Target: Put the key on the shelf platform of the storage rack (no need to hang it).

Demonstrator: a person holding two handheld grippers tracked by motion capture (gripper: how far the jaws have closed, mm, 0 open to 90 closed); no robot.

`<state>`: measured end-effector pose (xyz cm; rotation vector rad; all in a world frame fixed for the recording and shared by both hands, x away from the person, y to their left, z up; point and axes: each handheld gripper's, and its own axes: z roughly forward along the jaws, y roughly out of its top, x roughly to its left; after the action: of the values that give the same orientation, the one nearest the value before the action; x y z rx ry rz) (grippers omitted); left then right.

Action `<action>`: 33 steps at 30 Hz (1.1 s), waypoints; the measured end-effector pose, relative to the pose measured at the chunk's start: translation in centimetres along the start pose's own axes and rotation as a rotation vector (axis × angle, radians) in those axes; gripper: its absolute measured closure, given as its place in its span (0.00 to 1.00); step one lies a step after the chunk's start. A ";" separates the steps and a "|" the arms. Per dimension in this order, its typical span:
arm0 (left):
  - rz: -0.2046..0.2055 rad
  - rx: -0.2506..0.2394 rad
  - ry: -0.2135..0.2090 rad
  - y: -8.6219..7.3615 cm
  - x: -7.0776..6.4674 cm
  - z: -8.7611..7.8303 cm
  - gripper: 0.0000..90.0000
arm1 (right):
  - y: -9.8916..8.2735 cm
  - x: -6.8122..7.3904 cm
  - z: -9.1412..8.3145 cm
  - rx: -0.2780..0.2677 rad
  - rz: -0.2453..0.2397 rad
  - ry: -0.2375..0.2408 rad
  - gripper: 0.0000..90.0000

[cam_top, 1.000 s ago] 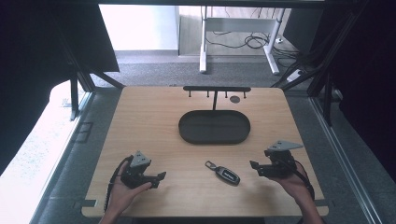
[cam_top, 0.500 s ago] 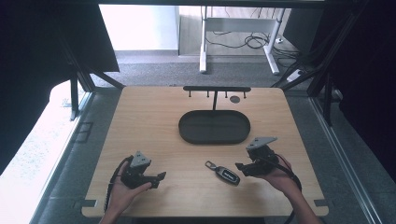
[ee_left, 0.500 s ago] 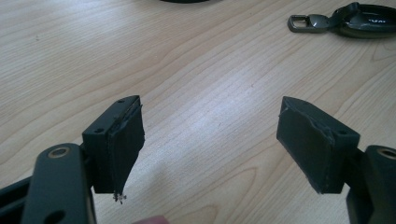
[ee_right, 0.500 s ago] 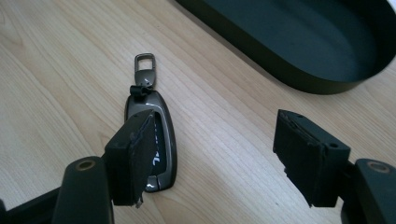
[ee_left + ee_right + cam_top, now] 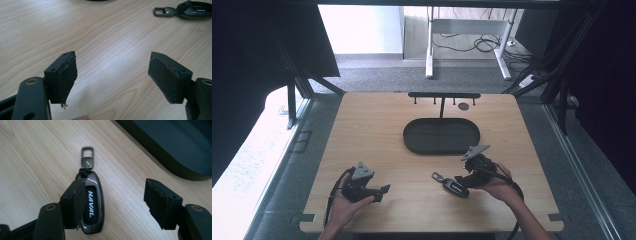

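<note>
Key fob [image 5: 455, 185] flat on surface [image 5: 377, 130], approx 6 o'clock of tray [image 5: 441, 136]. R gripper [image 5: 115, 205] fingers apart, straddling fob, not yet clamped. L gripper [image 5: 112, 75] fingers apart, empty. Judgement: grasp pending; lift/placement outstanding.

Both forearms were bare, no sleeves showing. Each hand carried a black two-jaw gripper, left [image 5: 384, 190] and right [image 5: 460, 179], topped by a grey three-cornered plate, with a black cable looping off behind. The jaws wore blocky black pads [image 5: 65, 75] with small screw holes and frayed edges.
</note>
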<state>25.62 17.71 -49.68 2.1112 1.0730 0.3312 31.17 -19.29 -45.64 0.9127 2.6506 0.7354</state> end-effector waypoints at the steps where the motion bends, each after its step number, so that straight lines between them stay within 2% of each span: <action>1: -0.001 -0.001 0.000 0.0 0.0 0.0 0.26 | 0.1 0.2 0.2 0.006 -0.003 0.002 0.39; 8: 0.001 -0.002 -0.002 0.0 0.1 0.0 0.26 | 0.7 1.0 1.5 0.051 -0.038 0.035 0.38; 12: 0.002 -0.001 0.000 0.0 0.0 0.0 0.26 | 0.8 1.5 2.0 0.071 -0.053 0.040 0.38; 16: 0.003 -0.001 -0.003 0.0 0.0 0.0 0.26 | 0.8 2.1 2.9 0.115 -0.074 0.042 0.38; 24: 0.001 0.001 -0.001 -0.1 0.0 0.1 0.26 | 0.6 2.2 4.0 0.160 -0.077 0.046 0.38; 25: 0.002 0.002 -0.001 -0.1 0.0 0.1 0.26 | 0.5 2.3 4.4 0.178 -0.076 0.039 0.38; 33: -0.001 0.007 -0.003 -0.1 0.1 0.1 0.26 | 0.0 2.3 5.5 0.224 -0.063 0.050 0.44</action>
<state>25.68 17.75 -49.87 2.1170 1.0748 0.3237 31.51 -15.77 -50.42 0.8689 2.8343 0.4597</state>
